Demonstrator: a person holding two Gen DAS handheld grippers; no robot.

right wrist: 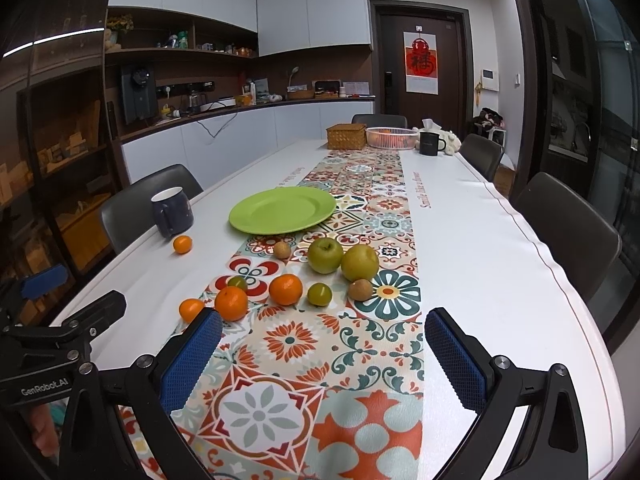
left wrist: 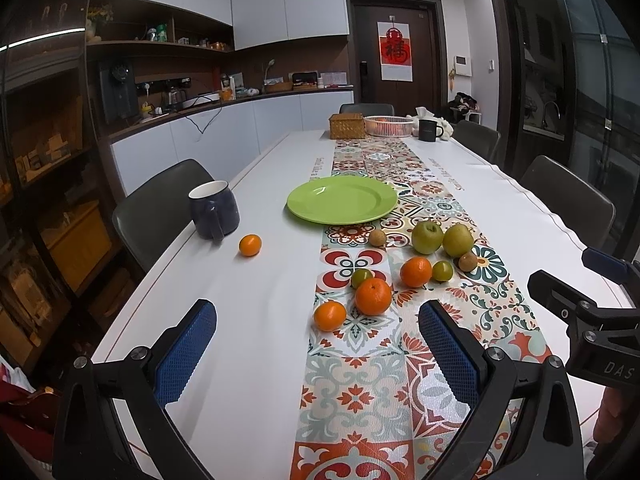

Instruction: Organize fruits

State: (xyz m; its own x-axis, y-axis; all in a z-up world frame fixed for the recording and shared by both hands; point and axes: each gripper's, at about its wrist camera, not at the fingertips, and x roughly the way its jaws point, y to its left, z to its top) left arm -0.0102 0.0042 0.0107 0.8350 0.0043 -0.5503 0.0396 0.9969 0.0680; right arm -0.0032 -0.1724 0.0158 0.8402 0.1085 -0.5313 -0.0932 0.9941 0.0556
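both your left gripper (left wrist: 316, 344) and right gripper (right wrist: 323, 354) hover with fingers released. the fruits (right wrist: 285, 289) lie mid-table, before the empty plate (right wrist: 282, 211). take the nearest orange (left wrist: 329, 315) squarely, squeezing gently.

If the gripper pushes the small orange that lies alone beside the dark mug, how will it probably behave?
The lone orange looks round and rests on bare smooth tablecloth, so it would likely roll. The dark mug stands close behind, so it might bump that. Its skin looks firm, probably not fragile.
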